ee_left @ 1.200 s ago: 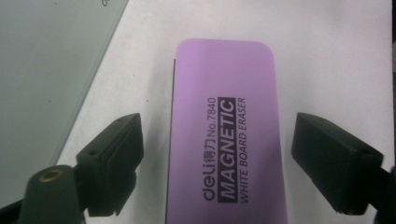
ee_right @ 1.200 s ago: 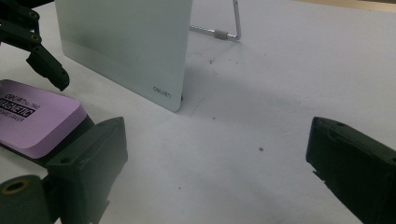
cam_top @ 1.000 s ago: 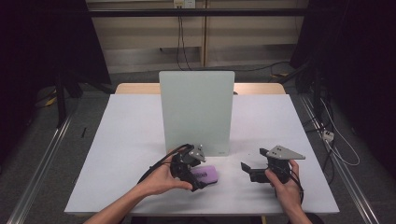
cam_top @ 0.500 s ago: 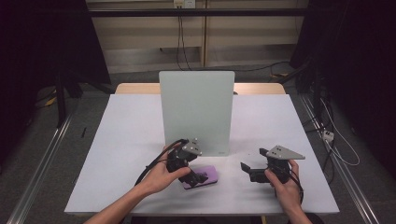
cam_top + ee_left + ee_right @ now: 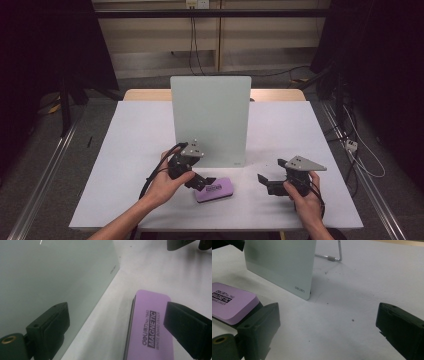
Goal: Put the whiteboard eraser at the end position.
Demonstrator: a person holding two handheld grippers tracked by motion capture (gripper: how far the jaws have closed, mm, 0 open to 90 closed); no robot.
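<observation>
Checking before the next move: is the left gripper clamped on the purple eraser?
No, in the left gripper view the left gripper stands open, and the purple eraser lies flat on the table, unclamped.

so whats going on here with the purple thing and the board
A person holds a claw in each hand at a white table. The left claw has just been opening; the purple whiteboard eraser lies flat on the table, free of its pads. It sits just in front of the upright glass whiteboard. The right claw waits open to the side, holding nothing.
</observation>
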